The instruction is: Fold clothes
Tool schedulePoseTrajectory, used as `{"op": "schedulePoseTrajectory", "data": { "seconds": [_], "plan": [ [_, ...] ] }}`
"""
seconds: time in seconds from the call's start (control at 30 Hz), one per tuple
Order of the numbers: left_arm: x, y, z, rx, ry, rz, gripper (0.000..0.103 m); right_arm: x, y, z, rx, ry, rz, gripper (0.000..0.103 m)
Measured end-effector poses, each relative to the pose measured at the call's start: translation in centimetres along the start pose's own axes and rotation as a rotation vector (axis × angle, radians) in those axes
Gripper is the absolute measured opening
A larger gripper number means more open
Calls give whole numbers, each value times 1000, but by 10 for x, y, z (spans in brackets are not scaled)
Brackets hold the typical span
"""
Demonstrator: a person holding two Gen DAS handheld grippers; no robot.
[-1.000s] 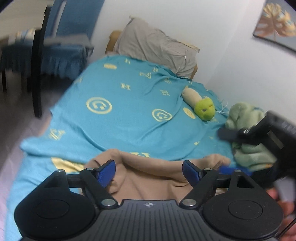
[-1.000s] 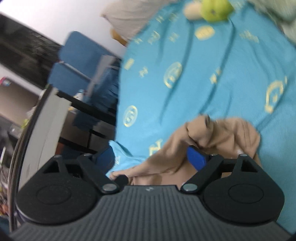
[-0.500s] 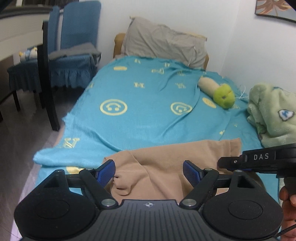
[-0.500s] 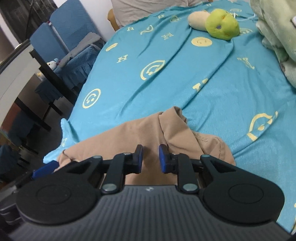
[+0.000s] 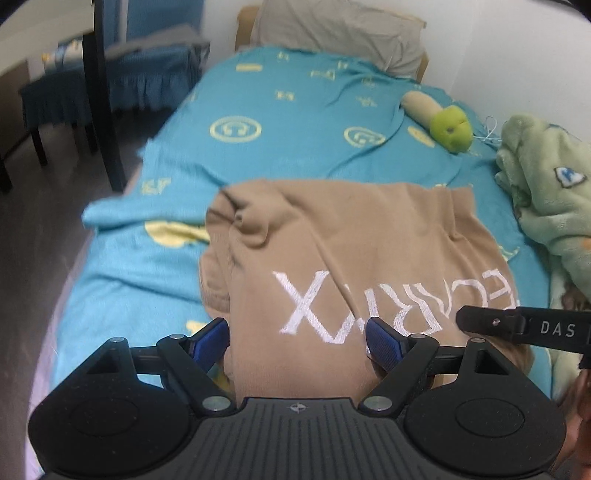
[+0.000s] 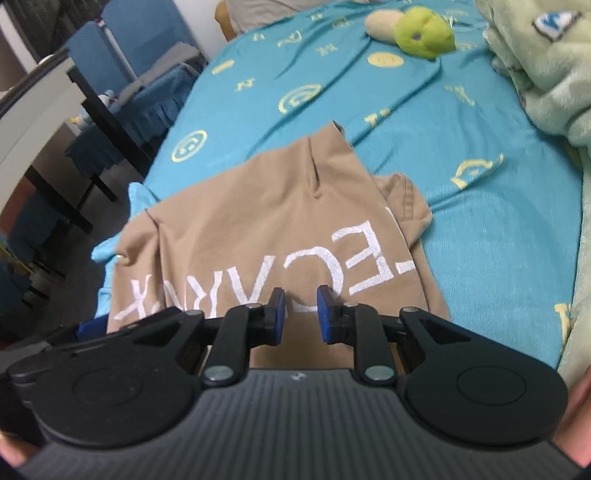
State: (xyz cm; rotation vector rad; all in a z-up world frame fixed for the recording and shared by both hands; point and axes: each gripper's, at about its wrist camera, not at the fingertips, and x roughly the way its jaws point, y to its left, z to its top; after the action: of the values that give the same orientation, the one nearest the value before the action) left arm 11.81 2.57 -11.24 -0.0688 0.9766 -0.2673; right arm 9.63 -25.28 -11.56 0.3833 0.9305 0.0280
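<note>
A tan T-shirt [image 5: 343, 240] with white letters lies spread on the blue bed sheet [image 5: 288, 107], print side up. It also shows in the right wrist view [image 6: 258, 206]. My left gripper [image 5: 297, 341] is open wide above the shirt's near edge, with the cloth between and under its fingers. My right gripper [image 6: 299, 314] has its jaws a narrow gap apart over the lettering, gripping nothing. Its side shows at the right of the left wrist view [image 5: 524, 328].
A green fleece blanket [image 5: 546, 192] is heaped at the bed's right side. A green and beige plush toy [image 5: 443, 118] lies further up, and a grey pillow [image 5: 340, 33] at the head. A dark table leg [image 5: 103, 96] and blue chairs [image 6: 147, 74] stand left of the bed.
The shirt has gone from a crumpled bunch to lying spread out with its lettering showing. My right gripper has closed to a narrow gap. Both grippers now sit over the shirt's near edge.
</note>
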Motion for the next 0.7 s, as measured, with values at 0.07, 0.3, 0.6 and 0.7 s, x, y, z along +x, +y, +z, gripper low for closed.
{"op": "schedulePoseTrajectory", "data": {
  "seconds": [0.07,0.3,0.6,0.7],
  "plan": [
    [-5,7,1,-55,31,-31,83,2,-4,-1,17,11,7,21],
    [-62,33,-21,-384,74,-179,87,1,-7,-3,34,4,20,21],
    [-9,50,-58,-772,223,-322,77,0,-12,-3,64,5,40,21],
    [2,62,-62,-876,140,-350,71,-2,-16,-3,87,2,51,21]
  ]
}}
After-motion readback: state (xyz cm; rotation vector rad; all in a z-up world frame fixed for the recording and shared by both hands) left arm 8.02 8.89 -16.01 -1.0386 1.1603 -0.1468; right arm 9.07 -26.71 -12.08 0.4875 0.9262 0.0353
